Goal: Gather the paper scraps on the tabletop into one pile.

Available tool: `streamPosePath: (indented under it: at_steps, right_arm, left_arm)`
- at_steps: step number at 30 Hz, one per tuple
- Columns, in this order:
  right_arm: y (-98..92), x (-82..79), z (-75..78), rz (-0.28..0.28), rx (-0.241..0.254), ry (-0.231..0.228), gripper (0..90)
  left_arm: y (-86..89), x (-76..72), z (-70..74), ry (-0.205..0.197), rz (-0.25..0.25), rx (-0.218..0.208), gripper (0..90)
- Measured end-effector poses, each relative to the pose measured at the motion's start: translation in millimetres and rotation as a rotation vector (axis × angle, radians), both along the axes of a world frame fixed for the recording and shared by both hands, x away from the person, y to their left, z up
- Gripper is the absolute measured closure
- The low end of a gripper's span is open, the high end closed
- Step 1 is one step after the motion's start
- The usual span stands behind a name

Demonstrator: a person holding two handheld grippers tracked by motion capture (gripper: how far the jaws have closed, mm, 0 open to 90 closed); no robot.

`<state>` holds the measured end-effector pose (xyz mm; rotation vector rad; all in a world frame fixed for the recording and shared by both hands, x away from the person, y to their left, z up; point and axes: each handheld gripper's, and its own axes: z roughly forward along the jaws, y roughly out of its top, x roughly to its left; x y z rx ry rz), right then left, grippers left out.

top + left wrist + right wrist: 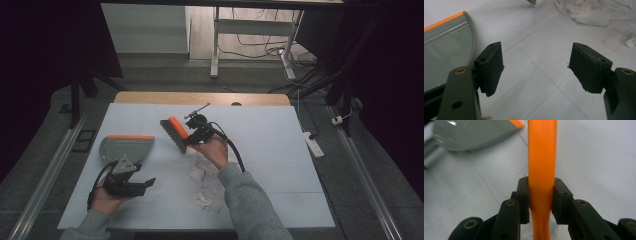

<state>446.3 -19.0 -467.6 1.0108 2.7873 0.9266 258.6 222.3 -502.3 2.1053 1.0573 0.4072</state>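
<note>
Right claw [541, 195] is clamped on the orange handle of a brush [177, 132] held over the middle of the white desk [270, 145], left claw [536, 67] gapes empty beside the grey dustpan [125, 147], crumpled paper [205, 185] lying between them.

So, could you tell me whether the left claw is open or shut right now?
Open. In its own view the left claw has its two pads wide apart with bare table between them, beside the dustpan.

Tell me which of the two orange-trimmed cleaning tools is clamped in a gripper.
The brush: the right gripper is shut on its orange handle. The dustpan lies free on the table.
</note>
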Motion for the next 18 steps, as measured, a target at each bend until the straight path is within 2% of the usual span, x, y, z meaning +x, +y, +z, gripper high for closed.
streamPosePath:
  at_steps: [1, 6, 10, 12, 14, 15, 18]
  right_arm:
    - [-4.1, 0.4, -1.4, -0.014, -0.021, -0.008, 70.4]
    - [-34.3, 1.3, -2.4, -0.076, -0.024, 0.013, 70.4]
    - [-56.7, -5.0, 3.6, -0.092, -0.047, 0.004, 70.4]
    - [-64.3, -9.4, 10.4, -0.087, -0.035, -0.006, 70.3]
    - [-68.9, -14.3, 19.9, -0.080, -0.003, -0.020, 70.4]
    - [-70.2, -17.4, 26.6, -0.073, 0.017, -0.031, 70.4]
    - [-69.9, -24.2, 38.8, -0.044, 0.033, -0.062, 70.3]
  left_arm:
    - [0.0, 0.0, -0.1, 0.000, 0.001, -0.001, 27.9]
    - [-0.4, 0.1, -0.7, 0.004, -0.001, 0.005, 27.9]
    - [-2.5, 0.0, -1.3, 0.006, -0.004, 0.011, 28.0]
    - [-3.1, 0.1, -1.5, 0.006, -0.008, 0.015, 27.9]
    - [-3.3, 0.2, -1.8, 0.007, -0.008, 0.017, 27.9]
    - [-3.1, 0.2, -1.8, 0.007, -0.008, 0.017, 27.9]
    - [-2.2, -0.1, -1.5, 0.007, -0.006, 0.015, 27.9]
